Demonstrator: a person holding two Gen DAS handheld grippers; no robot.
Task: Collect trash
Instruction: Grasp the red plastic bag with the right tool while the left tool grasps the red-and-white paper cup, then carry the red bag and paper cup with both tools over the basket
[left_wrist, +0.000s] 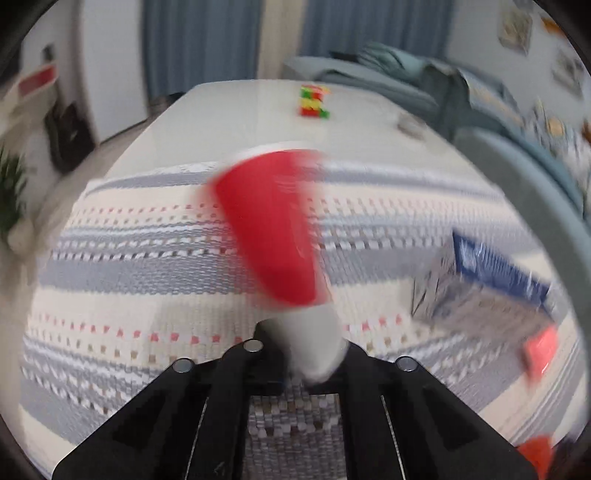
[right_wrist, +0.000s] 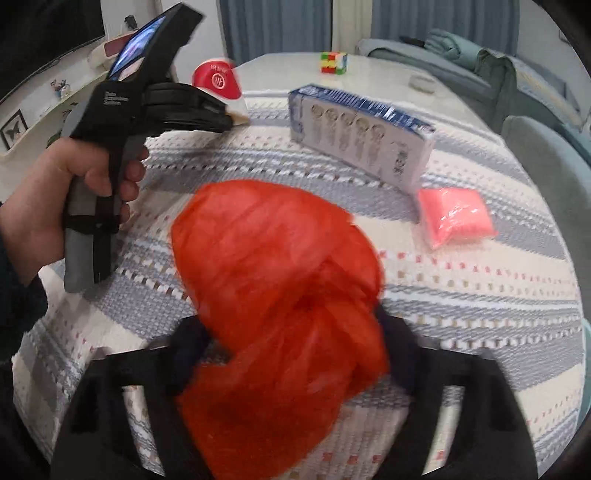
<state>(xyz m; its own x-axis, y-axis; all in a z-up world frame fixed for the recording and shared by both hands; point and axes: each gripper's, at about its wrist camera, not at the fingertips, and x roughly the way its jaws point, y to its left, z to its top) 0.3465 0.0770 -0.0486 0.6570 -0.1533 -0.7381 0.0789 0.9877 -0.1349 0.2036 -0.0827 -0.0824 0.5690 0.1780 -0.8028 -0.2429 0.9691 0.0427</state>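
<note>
Left gripper (left_wrist: 306, 354) fingers closed on red cup (left_wrist: 269, 225), long axis pointing away. Right gripper (right_wrist: 291, 332) fingers clamp orange bag (right_wrist: 280, 280), right of cup.

Motion blur and edges are hiding much of both views

The red cup (left_wrist: 273, 225) is smearing into streaks, its rim and outline unreadable, and its white base is covering the left gripper's (left_wrist: 306, 354) fingertips. The orange bag (right_wrist: 280, 314) is blurring and hiding the right gripper's (right_wrist: 295, 354) fingers entirely. The pink packet (left_wrist: 541, 349) is blurring near the left view's edge. Print on the blue box (right_wrist: 360, 134) is staying too small to read.
</note>
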